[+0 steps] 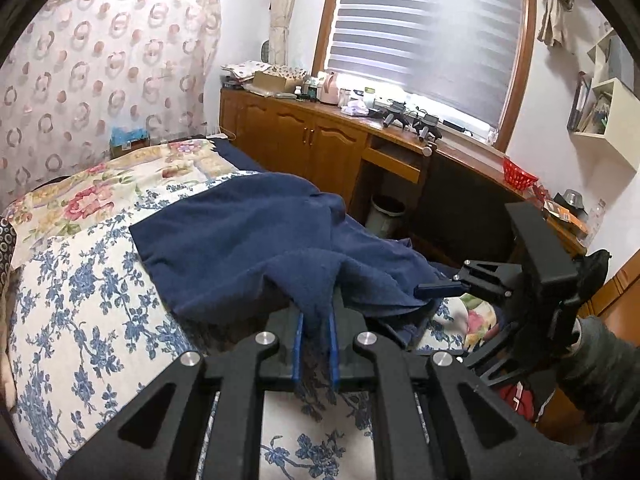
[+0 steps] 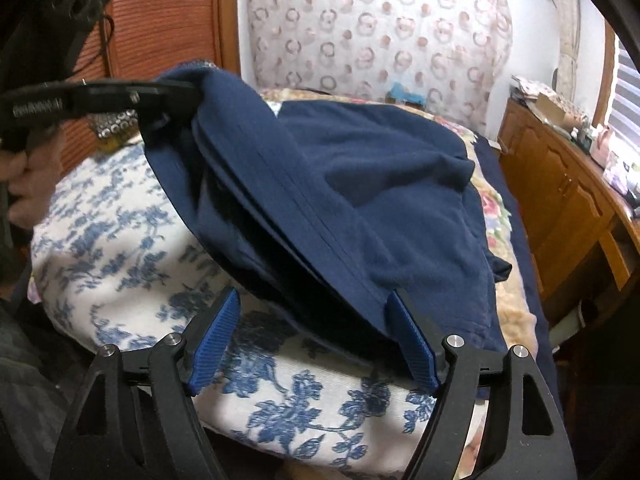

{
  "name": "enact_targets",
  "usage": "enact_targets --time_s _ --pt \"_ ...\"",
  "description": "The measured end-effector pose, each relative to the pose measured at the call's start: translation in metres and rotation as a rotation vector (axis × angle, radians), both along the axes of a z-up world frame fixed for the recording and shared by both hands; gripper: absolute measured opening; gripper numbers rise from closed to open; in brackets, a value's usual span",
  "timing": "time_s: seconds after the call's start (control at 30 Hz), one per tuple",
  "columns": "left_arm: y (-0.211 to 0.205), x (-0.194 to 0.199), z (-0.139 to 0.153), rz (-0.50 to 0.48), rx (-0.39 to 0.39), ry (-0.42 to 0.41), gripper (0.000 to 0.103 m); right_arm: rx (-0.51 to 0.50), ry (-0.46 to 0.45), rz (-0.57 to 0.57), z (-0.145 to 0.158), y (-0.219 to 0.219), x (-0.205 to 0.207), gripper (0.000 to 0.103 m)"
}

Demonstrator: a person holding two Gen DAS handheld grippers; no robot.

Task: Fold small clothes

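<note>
Closest in, the left tongs (image 1: 316,340) are pressed together on a pinch of the navy garment (image 1: 248,240), its cloth pulled up into a peak between the blue pads (image 1: 298,344). The rest of the garment sprawls rumpled over the bed (image 1: 80,300), on a cover printed with blue flowers, with a pink-flowered quilt (image 1: 120,184) behind it toward the head. The right tongs (image 2: 314,340) stand spread wide at the garment's near hem, one blue pad just beside the cloth's edge and the other clear of it, nothing pinched. A person's hand (image 2: 24,176) grips the left tool's handle at the far side, and a dark sleeve (image 1: 592,372) shows by the right tool. Beyond the bed runs a wooden worktop (image 1: 320,112) crowded with bottles, boxes and small clutter under a blinded window (image 1: 424,36); a waste bin (image 1: 384,216) sits below it and a red basket (image 1: 518,174) farther along. A patterned curtain (image 1: 100,68) hangs behind the bed's head.
</note>
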State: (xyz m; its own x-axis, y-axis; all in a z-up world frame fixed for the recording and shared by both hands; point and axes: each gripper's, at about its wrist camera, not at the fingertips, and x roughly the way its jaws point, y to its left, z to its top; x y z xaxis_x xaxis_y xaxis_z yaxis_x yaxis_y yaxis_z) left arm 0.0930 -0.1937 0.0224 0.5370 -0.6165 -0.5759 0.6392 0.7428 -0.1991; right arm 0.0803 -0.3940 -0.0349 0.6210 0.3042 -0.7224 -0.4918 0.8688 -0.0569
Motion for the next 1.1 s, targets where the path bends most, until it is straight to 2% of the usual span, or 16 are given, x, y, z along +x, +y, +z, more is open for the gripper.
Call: enact_targets --time_s 0.3,0.53,0.6,0.7,0.73,0.77,0.87,0.97,1.1 --pt "0.004 0.001 0.001 0.013 -0.010 0.002 0.007 -0.105 -0.046 -0.069 -0.009 -0.010 0.011 0.078" --pt "0.011 -0.001 0.002 0.029 -0.024 0.000 0.007 -0.169 -0.079 -0.053 -0.011 -0.012 0.019 0.078" --pt "0.013 -0.001 0.003 0.032 -0.027 -0.001 0.007 -0.161 -0.072 -0.046 -0.011 -0.014 0.022 0.077" --pt "0.015 0.000 0.003 0.040 -0.027 -0.003 0.007 -0.165 -0.081 -0.041 -0.009 -0.017 0.027 0.064" --pt "0.015 0.001 0.003 0.043 -0.027 -0.003 0.007 -0.161 -0.084 -0.037 -0.008 -0.018 0.027 0.052" --pt "0.016 0.002 0.003 0.046 -0.028 -0.001 0.007 -0.154 -0.082 -0.025 -0.005 -0.019 0.030 0.037" --pt "0.018 0.008 0.005 0.053 -0.021 0.004 0.007 -0.180 -0.092 -0.010 0.003 -0.015 0.045 0.012" --pt "0.022 0.019 0.008 0.072 -0.022 0.005 0.008 -0.218 -0.146 0.007 0.020 -0.008 0.061 0.007" --pt "0.029 0.037 0.014 0.097 -0.024 0.006 0.011 -0.229 -0.216 0.021 0.046 0.000 0.092 0.006"
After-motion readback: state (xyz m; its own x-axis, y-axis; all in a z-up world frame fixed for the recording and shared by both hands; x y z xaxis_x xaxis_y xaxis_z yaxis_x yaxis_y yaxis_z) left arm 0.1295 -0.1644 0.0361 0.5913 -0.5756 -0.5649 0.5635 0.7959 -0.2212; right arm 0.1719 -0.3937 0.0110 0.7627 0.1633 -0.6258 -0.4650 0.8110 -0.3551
